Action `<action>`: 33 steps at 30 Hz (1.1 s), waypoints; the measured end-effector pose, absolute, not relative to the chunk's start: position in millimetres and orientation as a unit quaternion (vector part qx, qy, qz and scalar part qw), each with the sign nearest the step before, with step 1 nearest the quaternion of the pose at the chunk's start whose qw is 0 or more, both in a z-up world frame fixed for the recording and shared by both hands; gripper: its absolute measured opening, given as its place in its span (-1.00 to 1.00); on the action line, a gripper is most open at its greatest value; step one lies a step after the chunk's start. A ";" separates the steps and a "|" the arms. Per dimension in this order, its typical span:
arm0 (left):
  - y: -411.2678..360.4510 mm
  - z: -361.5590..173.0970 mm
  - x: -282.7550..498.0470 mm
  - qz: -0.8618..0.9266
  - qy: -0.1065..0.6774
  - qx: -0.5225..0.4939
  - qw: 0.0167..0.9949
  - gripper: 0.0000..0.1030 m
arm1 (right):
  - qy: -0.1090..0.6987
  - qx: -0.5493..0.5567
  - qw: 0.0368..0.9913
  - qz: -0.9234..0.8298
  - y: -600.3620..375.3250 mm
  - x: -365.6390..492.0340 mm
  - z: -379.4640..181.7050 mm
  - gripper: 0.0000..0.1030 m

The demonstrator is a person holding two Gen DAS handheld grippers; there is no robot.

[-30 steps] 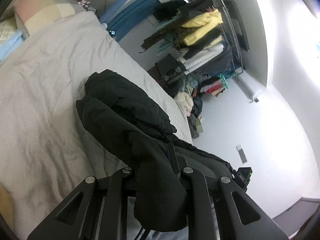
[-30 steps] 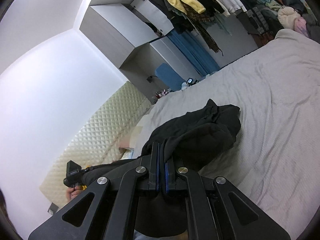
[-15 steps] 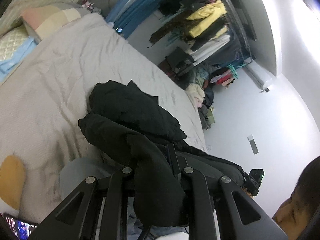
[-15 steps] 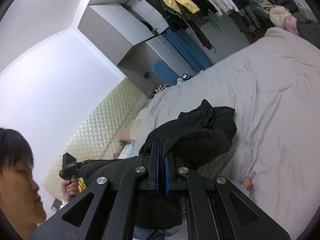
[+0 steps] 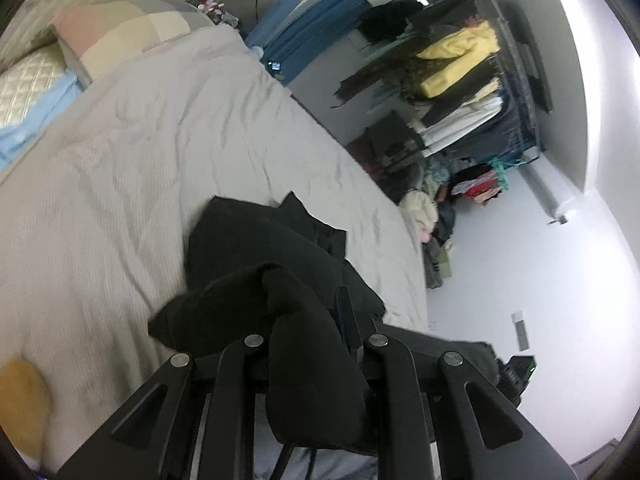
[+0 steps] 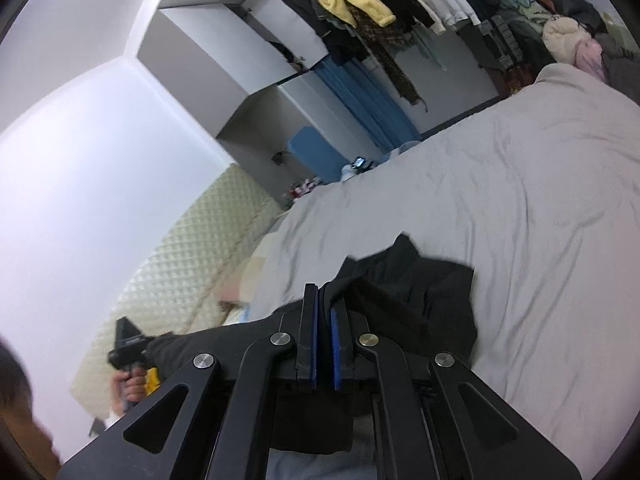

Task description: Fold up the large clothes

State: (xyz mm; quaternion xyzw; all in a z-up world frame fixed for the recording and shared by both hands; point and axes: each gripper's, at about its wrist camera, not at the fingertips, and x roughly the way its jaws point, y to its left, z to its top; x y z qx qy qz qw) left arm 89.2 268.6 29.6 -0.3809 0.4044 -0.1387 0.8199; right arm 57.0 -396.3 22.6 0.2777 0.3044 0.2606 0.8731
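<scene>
A large black garment (image 5: 256, 240) lies bunched on the grey bed cover (image 5: 160, 160) and stretches between my two grippers. My left gripper (image 5: 308, 300) is shut on a thick fold of it, which drapes over the left finger and hides it. In the right wrist view my right gripper (image 6: 323, 300) is shut on a thin edge of the black garment (image 6: 420, 292), with the blue pads (image 6: 311, 320) nearly together. The left gripper (image 6: 128, 340) shows there at the lower left, in a hand. The right gripper (image 5: 516, 368) shows at the lower right of the left wrist view.
Pillows (image 5: 120, 36) and a quilted headboard (image 6: 192, 264) stand at the head of the bed. A full clothes rack (image 5: 460, 92) and blue curtains (image 6: 360, 96) line the far wall. A clothes pile (image 5: 424, 212) sits on the floor beyond the bed. A person's head (image 6: 16, 392) is at the lower left edge.
Both grippers have lifted a little and swung over the bed with the garment. The black cloth now sits more bunched on the cover. The person's face has left the left wrist view.
</scene>
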 end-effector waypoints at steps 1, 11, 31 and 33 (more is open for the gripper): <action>267.5 31.8 102.3 -0.134 0.411 -0.366 0.824 -0.60 | 0.308 0.281 0.873 0.255 -396.4 69.8 21.3 -0.91; 248.7 7.4 221.5 -0.072 0.488 -0.249 0.834 -0.59 | 0.375 0.320 0.857 0.152 -392.5 194.4 -23.9 -0.91; 217.4 -137.7 377.7 0.114 0.574 -0.304 0.752 -0.59 | 0.460 0.302 0.835 -0.003 -427.9 309.3 -149.3 -0.87; 217.5 -148.3 386.7 0.116 0.575 -0.306 0.750 -0.59 | 0.471 0.298 0.830 -0.008 -429.5 312.8 -165.8 -0.87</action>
